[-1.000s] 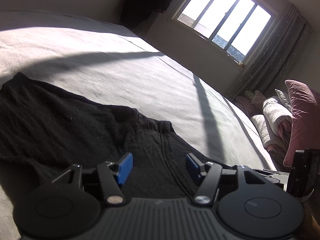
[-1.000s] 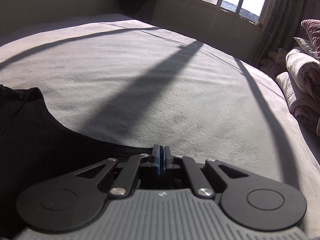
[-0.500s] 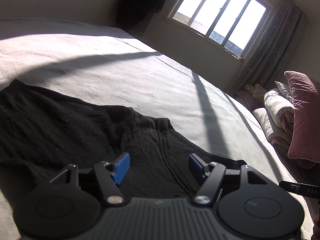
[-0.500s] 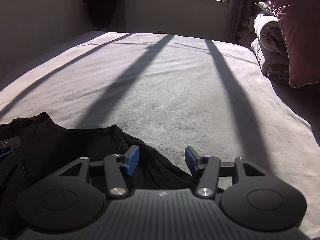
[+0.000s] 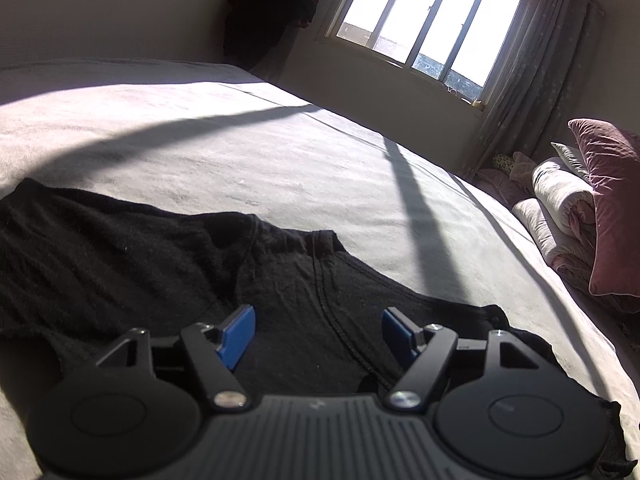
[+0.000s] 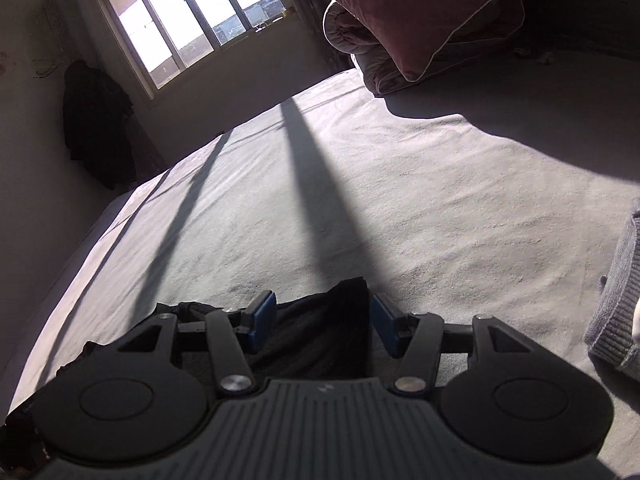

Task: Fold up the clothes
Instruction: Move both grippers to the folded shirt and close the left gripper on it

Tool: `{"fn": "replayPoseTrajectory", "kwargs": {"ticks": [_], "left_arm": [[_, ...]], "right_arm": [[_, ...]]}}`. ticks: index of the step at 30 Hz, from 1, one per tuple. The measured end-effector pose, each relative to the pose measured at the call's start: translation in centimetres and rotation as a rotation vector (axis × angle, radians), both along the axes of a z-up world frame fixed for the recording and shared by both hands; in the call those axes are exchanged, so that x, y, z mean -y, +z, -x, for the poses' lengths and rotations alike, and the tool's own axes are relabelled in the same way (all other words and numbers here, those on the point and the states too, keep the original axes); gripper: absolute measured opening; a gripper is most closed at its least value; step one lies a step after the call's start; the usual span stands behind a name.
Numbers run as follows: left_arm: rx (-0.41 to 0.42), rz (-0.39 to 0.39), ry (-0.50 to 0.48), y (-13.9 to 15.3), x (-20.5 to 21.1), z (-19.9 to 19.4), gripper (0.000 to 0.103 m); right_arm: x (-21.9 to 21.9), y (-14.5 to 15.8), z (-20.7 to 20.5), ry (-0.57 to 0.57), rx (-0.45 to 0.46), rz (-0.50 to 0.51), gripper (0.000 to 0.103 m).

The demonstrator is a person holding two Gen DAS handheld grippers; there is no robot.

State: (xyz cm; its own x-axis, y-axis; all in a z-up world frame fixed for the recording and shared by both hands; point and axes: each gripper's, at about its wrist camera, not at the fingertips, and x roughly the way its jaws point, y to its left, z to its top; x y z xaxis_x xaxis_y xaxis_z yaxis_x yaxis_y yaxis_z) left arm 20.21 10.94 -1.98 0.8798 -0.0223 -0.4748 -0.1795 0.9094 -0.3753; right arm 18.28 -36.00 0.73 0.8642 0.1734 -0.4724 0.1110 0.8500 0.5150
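Note:
A black garment [image 5: 140, 264] lies spread on the grey bed [image 5: 280, 160], its collar near the middle of the left wrist view. My left gripper [image 5: 318, 330] is open and empty, low over the garment's body. In the right wrist view a corner of the black garment [image 6: 324, 332] lies between the blue pads of my right gripper [image 6: 323, 320], which is open and not closed on the cloth.
A maroon pillow [image 5: 612, 200] and rolled quilts [image 5: 560, 208] are stacked at the bed's right side, and show close in the right wrist view [image 6: 420, 8]. A window [image 5: 424, 20] and a hanging dark coat [image 5: 272, 4] are at the far wall. A grey knit sleeve [image 6: 616, 300] is at right.
My right gripper has opened, releasing the garment edge, and has turned right toward the pillows. My left gripper stays open over the garment and has barely shifted.

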Motion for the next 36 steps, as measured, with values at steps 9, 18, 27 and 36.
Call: {"fn": "replayPoseTrajectory", "kwargs": {"ticks": [9, 18, 27, 36], "left_arm": [[-0.033, -0.041, -0.068, 1.6, 2.5, 0.2, 0.071], [-0.039, -0.072, -0.532, 5.4, 14.9, 0.0, 0.073], [-0.120, -0.246, -0.871, 5.2, 27.7, -1.3, 0.072], [-0.161, -0.336, -0.935, 4.4, 34.0, -1.4, 0.056]], "right_arm": [[2.8, -2.0, -0.9, 0.039, -0.082, -0.256, 0.057], [4.2, -3.6, -0.6, 0.056, -0.073, -0.454, 0.057], [4.9, -1.9, 0.5, 0.053, -0.066, -0.435, 0.057], [5.0, -0.6, 1.7, -0.024, -0.085, -0.248, 0.057]]}}
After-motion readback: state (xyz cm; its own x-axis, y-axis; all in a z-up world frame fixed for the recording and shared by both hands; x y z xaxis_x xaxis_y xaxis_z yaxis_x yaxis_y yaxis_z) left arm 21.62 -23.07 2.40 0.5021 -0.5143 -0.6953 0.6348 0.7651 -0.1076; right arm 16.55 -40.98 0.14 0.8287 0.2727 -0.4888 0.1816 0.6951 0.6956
